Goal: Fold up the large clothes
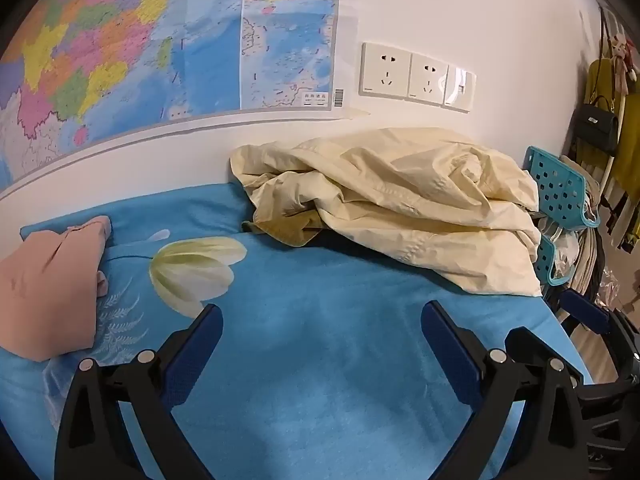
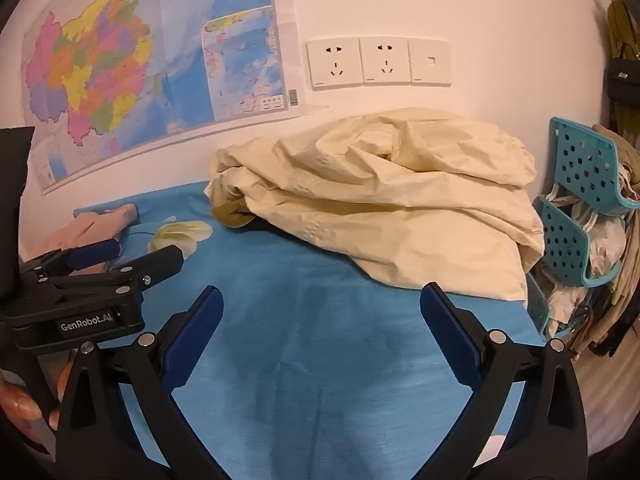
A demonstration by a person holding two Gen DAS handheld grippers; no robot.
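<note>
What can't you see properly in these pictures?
- Cream garment: its shape, crumpled in both views.
- Olive cloth: mostly buried under it.
- Pink garment: cut off by the left-wrist edge; left gripper covers it in the right-wrist view.
- Map lettering: too small.

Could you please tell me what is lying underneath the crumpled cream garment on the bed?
An olive-brown cloth pokes out beneath the cream garment, both lying on the blue bedsheet. How far it reaches underneath is hidden.
</note>
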